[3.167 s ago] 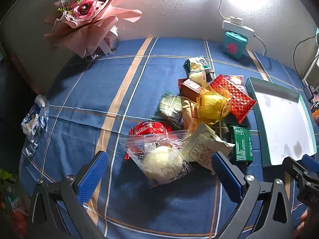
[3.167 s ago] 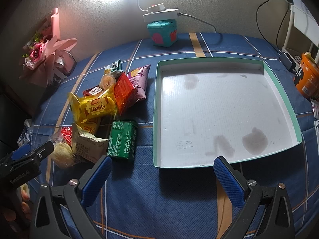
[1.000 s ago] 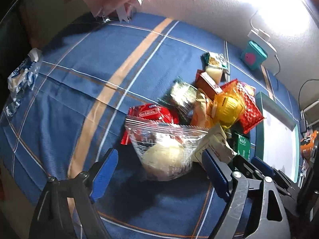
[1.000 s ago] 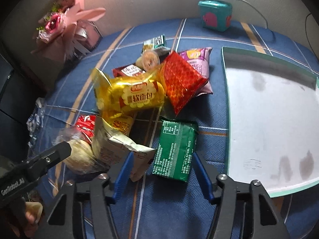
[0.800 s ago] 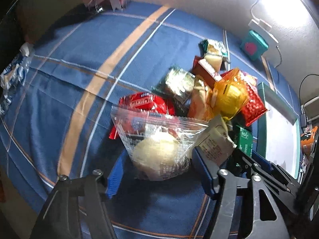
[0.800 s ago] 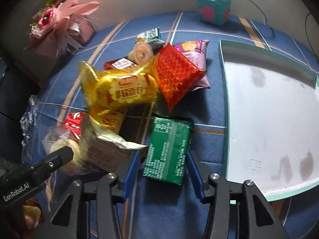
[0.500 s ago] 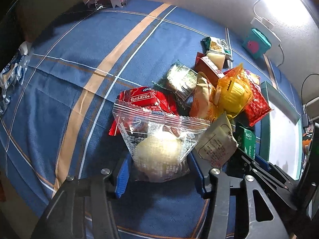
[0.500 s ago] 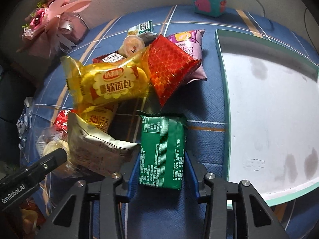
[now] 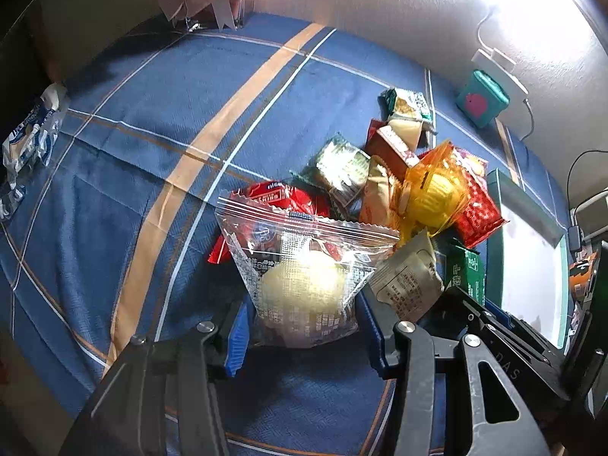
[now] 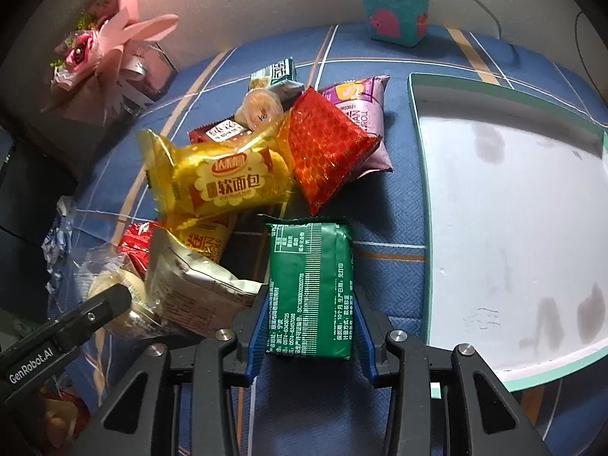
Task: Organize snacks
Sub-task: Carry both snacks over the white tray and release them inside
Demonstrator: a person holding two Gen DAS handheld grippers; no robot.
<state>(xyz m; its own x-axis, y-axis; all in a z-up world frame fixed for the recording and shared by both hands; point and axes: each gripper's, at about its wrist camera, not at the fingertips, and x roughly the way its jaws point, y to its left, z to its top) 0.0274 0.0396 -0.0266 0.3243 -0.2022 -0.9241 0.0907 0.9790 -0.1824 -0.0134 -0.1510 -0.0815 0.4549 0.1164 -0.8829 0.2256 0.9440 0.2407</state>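
A pile of snack packets lies on the blue checked tablecloth (image 9: pixel 152 121). In the left wrist view a clear bag with a pale bun (image 9: pixel 304 285) sits at the near end of the pile. My left gripper (image 9: pixel 304 336) is closing on it, and the blue pads touch both sides of the bag. In the right wrist view my right gripper (image 10: pixel 309 336) is shut on the near end of a green packet (image 10: pixel 309 277). A yellow bread pack (image 10: pixel 224 182), a red foil packet (image 10: pixel 326 152) and a beige packet (image 10: pixel 190 288) lie just beyond and to the left of it.
A white tray with a teal rim (image 10: pixel 513 190) lies right of the pile. A teal box (image 10: pixel 395 15) and a power strip stand by the back wall. A pink bouquet (image 10: pixel 102 49) stands at the back left. A blue-white wrapper (image 9: pixel 26 144) lies at the table's left edge.
Both grippers came down to the pile and their jaws closed: the left around the clear bun bag, the right onto the green packet. The green packet turned straight between the right pads.
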